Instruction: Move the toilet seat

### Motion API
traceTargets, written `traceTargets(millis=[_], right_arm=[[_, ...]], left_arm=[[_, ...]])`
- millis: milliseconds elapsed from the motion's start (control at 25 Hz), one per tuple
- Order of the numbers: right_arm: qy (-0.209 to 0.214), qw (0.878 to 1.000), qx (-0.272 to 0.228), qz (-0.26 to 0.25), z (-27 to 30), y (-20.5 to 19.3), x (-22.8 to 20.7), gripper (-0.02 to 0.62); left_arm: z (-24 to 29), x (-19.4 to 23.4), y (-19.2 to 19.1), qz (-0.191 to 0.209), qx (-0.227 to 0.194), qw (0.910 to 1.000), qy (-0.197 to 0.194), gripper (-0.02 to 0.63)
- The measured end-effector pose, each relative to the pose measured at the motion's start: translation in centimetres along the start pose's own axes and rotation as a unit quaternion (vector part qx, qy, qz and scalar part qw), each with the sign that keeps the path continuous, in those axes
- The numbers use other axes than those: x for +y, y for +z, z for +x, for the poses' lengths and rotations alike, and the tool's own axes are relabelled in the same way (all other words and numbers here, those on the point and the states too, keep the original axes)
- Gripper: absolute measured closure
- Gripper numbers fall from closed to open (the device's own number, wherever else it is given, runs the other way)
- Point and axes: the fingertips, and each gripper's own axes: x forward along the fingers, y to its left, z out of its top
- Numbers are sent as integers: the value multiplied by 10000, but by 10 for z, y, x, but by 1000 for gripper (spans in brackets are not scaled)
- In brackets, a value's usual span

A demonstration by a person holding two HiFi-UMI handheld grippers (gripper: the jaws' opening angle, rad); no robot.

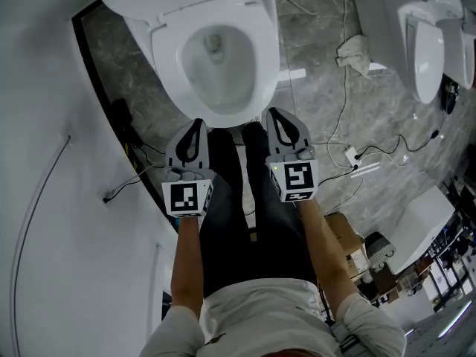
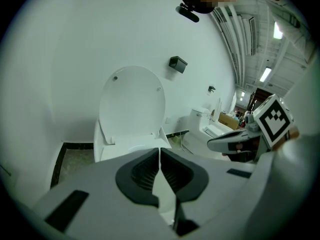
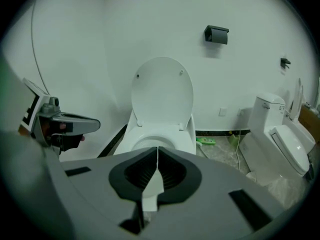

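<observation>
the gripper views show the white oval toilet seat lid [image 3: 162,91] standing upright against the wall; the head view looks down into the white ceramic bowl [image 1: 212,58]. left gripper [image 1: 195,123] and right gripper [image 1: 274,112], both clenched and empty, point downward side by side near its front rim.

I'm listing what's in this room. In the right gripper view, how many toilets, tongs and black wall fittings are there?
Toilets: 2, the near toilet and the side toilet
Tongs: 2, the right tongs and the left tongs, both shut
Black wall fittings: 2, the box and the small bracket
Total: 6
Far-right white sliver: unclear, uncounted.
</observation>
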Motion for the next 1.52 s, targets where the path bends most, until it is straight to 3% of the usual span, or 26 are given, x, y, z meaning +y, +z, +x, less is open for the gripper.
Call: traceTargets(millis=[960, 1080, 1520], right_arm=[[-157, 9955, 913, 216, 57, -91, -15, 569], [-159, 9943, 1022, 267, 62, -103, -17, 501], [-94, 9883, 1442, 481, 77, -147, -24, 354]], left_arm=[[35, 36, -94, -252, 794, 9961, 287, 558], [36, 40, -108, -316, 920, 9947, 341, 518], [45, 49, -154, -689, 1396, 9867, 460, 378]])
